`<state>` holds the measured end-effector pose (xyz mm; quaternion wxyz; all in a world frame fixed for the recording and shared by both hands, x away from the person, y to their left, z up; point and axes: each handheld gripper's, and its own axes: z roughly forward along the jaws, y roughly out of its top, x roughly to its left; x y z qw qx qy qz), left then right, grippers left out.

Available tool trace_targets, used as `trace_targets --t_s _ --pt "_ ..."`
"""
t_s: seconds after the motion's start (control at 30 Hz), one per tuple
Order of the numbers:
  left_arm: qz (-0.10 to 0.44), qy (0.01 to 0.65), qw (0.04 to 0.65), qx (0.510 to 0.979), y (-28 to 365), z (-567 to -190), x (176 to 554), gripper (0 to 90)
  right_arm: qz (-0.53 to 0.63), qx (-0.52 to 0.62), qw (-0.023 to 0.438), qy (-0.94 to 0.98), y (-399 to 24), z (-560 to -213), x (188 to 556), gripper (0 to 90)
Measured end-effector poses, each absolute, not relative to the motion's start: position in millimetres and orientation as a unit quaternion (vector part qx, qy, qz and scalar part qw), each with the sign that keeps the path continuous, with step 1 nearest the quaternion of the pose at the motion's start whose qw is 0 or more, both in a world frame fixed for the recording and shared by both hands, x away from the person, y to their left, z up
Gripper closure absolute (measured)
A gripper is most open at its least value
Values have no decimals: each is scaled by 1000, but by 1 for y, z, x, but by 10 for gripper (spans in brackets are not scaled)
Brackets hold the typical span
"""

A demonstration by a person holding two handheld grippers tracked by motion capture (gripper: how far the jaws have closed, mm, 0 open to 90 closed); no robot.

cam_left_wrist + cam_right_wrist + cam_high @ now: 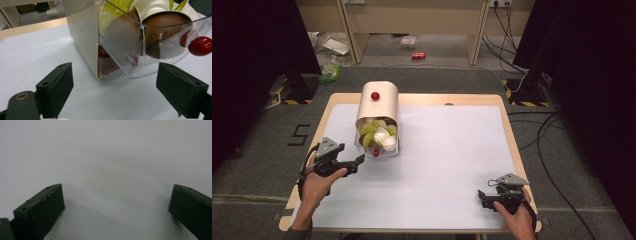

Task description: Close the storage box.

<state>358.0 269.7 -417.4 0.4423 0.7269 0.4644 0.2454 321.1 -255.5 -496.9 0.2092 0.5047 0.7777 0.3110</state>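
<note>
High view shows the cream, round-topped capsule dispenser (378, 105) with its clear plastic drawer (379, 142) standing near the far left of the worktop (452, 165), the drawer open toward the near edge and holding green, white and brown coffee capsules (378, 134). The left gripper (354, 164) hovers just beside the drawer's red knob (376, 153), fingers (56, 87) apart, touching nothing. The right gripper (482, 196) idles at the near right corner, fingers (41, 207) spread. Probably the drawer's handling is barely begun.
</note>
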Motion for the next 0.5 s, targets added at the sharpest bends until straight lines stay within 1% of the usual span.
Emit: trace_targets --t_s 0.5 --pt "244 475 452 715 265 -418 366 128 311 505 209 778 -256 -497 321 4"
